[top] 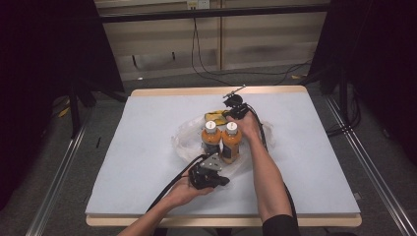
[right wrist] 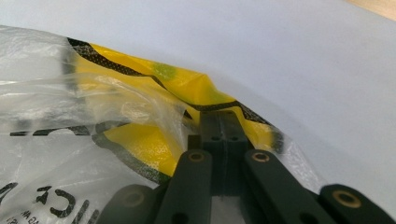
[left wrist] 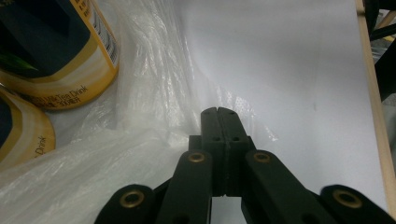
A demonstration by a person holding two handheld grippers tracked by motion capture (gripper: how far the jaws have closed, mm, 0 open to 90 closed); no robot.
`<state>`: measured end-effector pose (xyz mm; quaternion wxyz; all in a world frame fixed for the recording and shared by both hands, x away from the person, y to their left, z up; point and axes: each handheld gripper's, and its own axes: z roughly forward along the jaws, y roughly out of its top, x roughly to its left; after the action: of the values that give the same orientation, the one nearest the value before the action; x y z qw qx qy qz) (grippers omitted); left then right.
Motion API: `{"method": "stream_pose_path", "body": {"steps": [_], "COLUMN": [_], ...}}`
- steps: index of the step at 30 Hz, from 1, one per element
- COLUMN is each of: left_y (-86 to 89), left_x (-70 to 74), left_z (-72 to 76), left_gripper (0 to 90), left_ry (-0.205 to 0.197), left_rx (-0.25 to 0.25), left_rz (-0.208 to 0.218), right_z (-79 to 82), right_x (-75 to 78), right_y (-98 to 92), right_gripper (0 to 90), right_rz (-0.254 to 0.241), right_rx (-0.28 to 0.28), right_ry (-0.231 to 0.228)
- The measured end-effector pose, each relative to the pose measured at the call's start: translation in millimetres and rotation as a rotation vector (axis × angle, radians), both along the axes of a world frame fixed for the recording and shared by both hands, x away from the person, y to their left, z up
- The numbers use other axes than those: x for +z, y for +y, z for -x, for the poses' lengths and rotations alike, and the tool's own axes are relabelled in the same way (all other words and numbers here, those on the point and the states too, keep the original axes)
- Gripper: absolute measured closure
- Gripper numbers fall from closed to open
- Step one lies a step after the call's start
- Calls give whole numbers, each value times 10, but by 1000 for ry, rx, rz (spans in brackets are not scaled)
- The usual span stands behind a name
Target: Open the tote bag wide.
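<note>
Crinkled clear plastic bag (top: 189, 135): two orange bottles (top: 222, 140) upright inside. Left gripper (left wrist: 218, 112) clamps its 6 o'clock edge, right gripper (right wrist: 223, 114) its 12 o'clock edge beside a yellow packet (right wrist: 187, 84).

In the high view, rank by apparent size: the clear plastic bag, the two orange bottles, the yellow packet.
1. Clear plastic bag, spread widest.
2. Two orange bottles: left bottle and right bottle look alike, so no ranking between them.
3. Yellow packet, mostly hidden behind the bottles, so its true size is unsure.

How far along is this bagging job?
Done: two orange drink bottles stand inside the clear plastic bag. In hand: the left gripper and right gripper, both shut, pinch the bag's edges. Left, probably: drawing the bag up and closing it.
</note>
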<state>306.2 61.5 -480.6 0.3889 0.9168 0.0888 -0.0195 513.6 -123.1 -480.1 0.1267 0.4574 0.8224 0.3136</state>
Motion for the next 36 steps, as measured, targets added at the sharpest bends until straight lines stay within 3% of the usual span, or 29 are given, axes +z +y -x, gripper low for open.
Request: {"method": "stream_pose_path", "body": {"steps": [5,8,9,10,15,17,18,20,24,30,36], "left_y": [5,4,14,10,44,75,83,110,188,300,392], "left_x": [-7,-19,10,1,50,80,83,106,147,216,279], "left_z": [-37,-52,-63,-63,-86,-101,-97,-113,-146,-191,-210], "left_gripper": [900,900,900,900,900,900,900,900,897,830,620], "left_ry": [36,36,40,42,39,34,46,41,39,18,-10], "left_rx": [19,28,18,27,35,35,52,63,85,136,196], "left_rz": [17,40,16,51,63,65,92,104,112,145,174], "right_z": [64,114,133,151,228,258,274,308,370,480,625], "right_x": [6,13,18,29,150,203,229,282,397,549,614], "right_y": [-24,-72,-90,-107,-178,-194,-198,-193,-195,-266,-379], "right_gripper": [900,900,900,900,900,900,900,900,900,900,797], "right_rz": [-19,-46,-55,-65,-134,-149,-155,-163,-191,-211,-223], "right_rx": [26,18,24,28,29,37,42,54,65,65,62], "right_ry": [-3,-6,-5,-9,-35,-49,-54,-69,-100,-142,-167]}}
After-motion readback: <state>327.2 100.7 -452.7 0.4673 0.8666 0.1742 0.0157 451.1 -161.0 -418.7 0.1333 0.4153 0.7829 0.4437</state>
